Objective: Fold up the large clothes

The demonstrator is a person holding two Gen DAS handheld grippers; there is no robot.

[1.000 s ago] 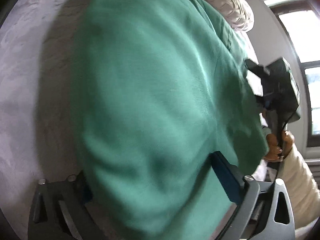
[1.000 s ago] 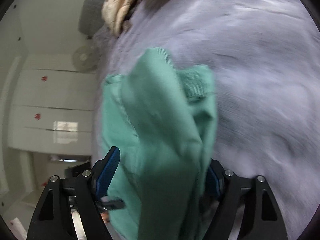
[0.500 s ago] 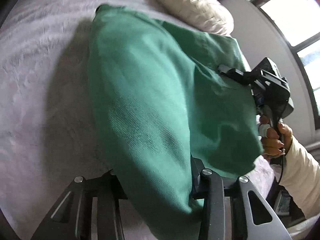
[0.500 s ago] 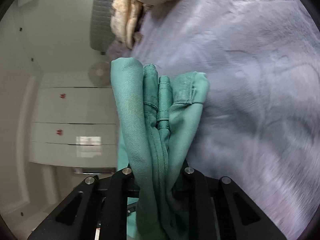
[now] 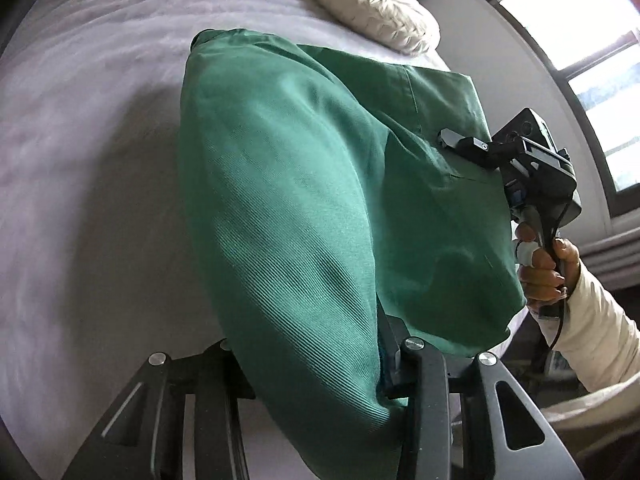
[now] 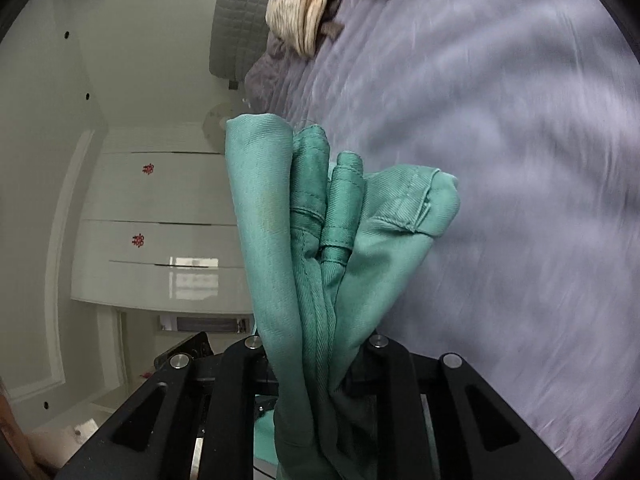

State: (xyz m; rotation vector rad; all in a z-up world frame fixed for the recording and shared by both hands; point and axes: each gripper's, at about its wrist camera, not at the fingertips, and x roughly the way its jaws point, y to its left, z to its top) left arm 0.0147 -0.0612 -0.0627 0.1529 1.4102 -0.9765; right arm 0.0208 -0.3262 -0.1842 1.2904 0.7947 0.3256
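A large green garment (image 5: 300,200) hangs in folded layers over the bed (image 5: 80,160). My left gripper (image 5: 316,360) is shut on one thick folded end of it, and cloth hides the pads. My right gripper (image 6: 316,352) is shut on a bunch of several hemmed layers of the garment (image 6: 320,220), which stand up between its fingers. In the left wrist view the right gripper (image 5: 454,138) bites the garment's far corner, with a person's hand (image 5: 540,264) on its handle. The garment spans the gap between the two grippers.
A pale lilac cover lies on the bed (image 6: 520,160). A cream pillow (image 5: 376,12) and a beige blanket (image 6: 304,8) lie at the head end. A window (image 5: 592,60) is on the right, and a white wardrobe (image 6: 160,240) stands beyond the bed's edge.
Both grippers went from wide apart around the cloth to shut on it. Both have since risen with the garment, and the bed looks farther below.
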